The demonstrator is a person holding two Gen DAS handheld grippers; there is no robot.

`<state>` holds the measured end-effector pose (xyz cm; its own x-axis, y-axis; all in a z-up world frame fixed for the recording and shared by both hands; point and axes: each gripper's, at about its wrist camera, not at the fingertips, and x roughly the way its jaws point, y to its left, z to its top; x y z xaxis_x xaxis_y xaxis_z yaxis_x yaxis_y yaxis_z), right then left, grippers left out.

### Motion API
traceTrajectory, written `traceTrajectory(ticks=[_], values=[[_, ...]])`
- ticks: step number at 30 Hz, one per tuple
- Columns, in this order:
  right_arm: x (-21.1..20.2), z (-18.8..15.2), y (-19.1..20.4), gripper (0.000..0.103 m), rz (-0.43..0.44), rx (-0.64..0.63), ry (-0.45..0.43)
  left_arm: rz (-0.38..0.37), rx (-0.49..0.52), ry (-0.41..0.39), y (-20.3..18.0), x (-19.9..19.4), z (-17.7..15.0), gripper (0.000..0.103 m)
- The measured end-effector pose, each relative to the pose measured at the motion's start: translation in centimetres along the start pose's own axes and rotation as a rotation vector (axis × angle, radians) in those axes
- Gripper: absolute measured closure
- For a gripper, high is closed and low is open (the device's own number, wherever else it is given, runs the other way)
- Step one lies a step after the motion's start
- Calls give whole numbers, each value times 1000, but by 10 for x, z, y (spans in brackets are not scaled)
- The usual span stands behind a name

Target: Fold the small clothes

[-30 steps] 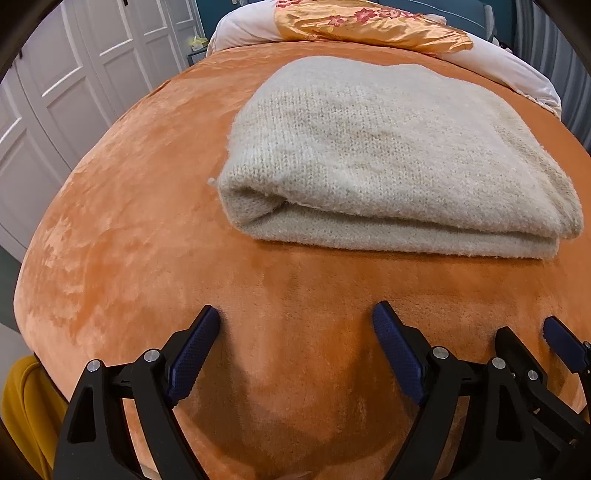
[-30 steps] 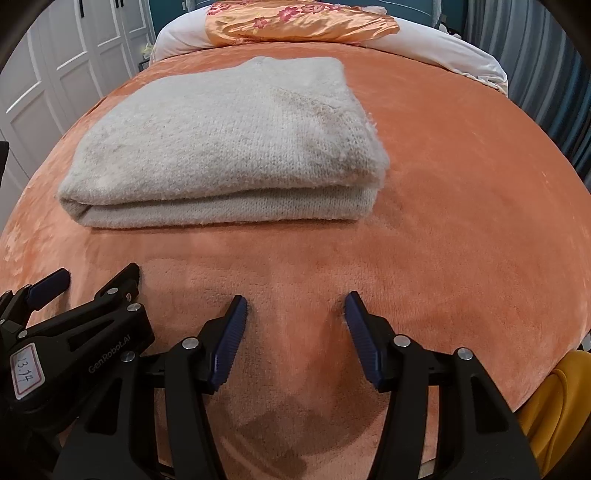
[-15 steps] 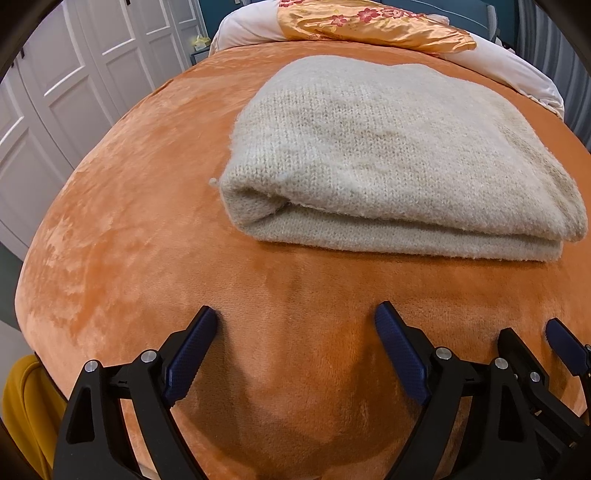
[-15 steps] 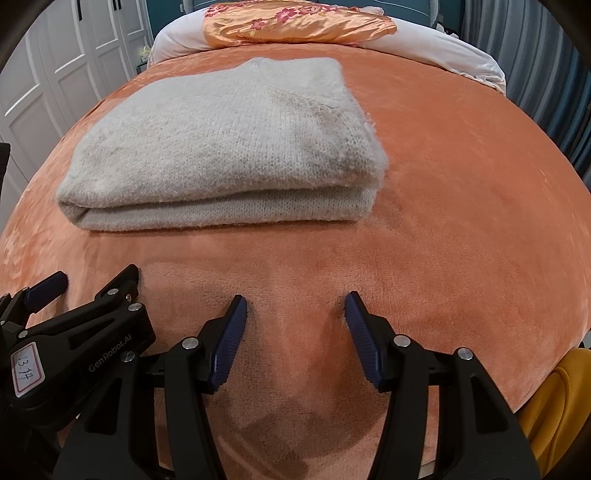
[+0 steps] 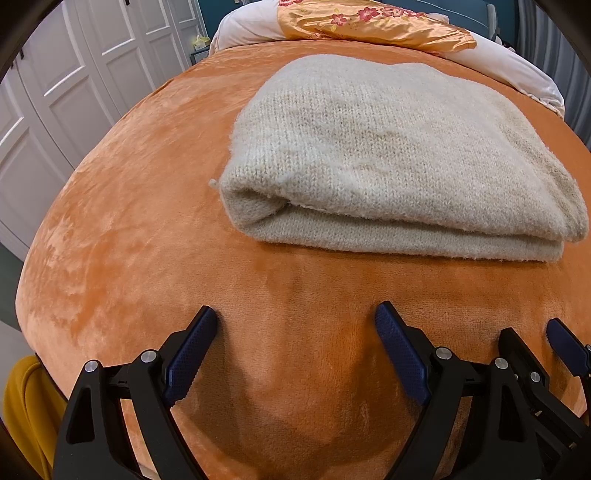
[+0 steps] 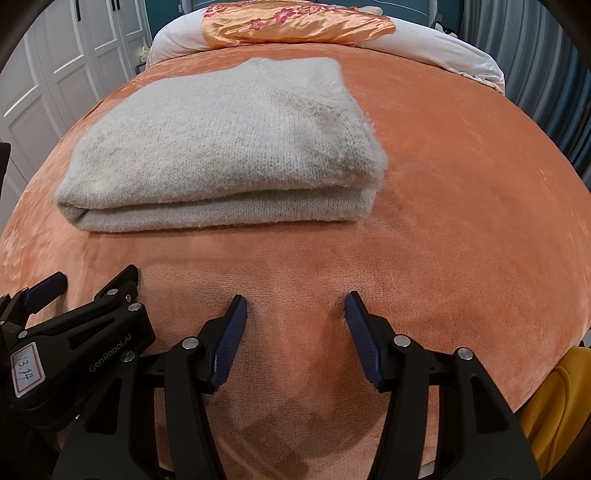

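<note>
A cream knitted sweater point(image 5: 388, 147) point(image 6: 229, 147) lies folded in a thick rectangle on the orange plush blanket point(image 5: 129, 221) point(image 6: 461, 221). My left gripper point(image 5: 295, 332) hovers over bare blanket in front of the sweater's near edge, jaws wide open and empty. My right gripper point(image 6: 295, 314) sits beside it on the right, also short of the sweater, open with a narrower gap and nothing between its blue pads. Each gripper shows at the edge of the other's view: the right gripper point(image 5: 535, 354) and the left gripper point(image 6: 74, 295).
A white pillow point(image 5: 243, 26) point(image 6: 443, 48) with an orange floral satin cover point(image 5: 369, 22) point(image 6: 295, 22) lies at the bed's head. White wardrobe doors point(image 5: 74, 74) stand to the left, blue-grey curtains point(image 6: 546, 74) to the right. A yellow sleeve point(image 5: 26, 406) point(image 6: 554, 406) shows at the bottom corners.
</note>
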<state>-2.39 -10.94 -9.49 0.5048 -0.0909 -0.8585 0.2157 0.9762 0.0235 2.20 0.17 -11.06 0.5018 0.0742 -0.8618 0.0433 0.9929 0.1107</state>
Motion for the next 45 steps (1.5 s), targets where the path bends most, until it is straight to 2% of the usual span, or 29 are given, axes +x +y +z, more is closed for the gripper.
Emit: traceTrajectory(ticks=[45], values=[[0, 0, -5, 50, -3, 9, 3, 9, 2, 11, -2, -3, 0, 18]])
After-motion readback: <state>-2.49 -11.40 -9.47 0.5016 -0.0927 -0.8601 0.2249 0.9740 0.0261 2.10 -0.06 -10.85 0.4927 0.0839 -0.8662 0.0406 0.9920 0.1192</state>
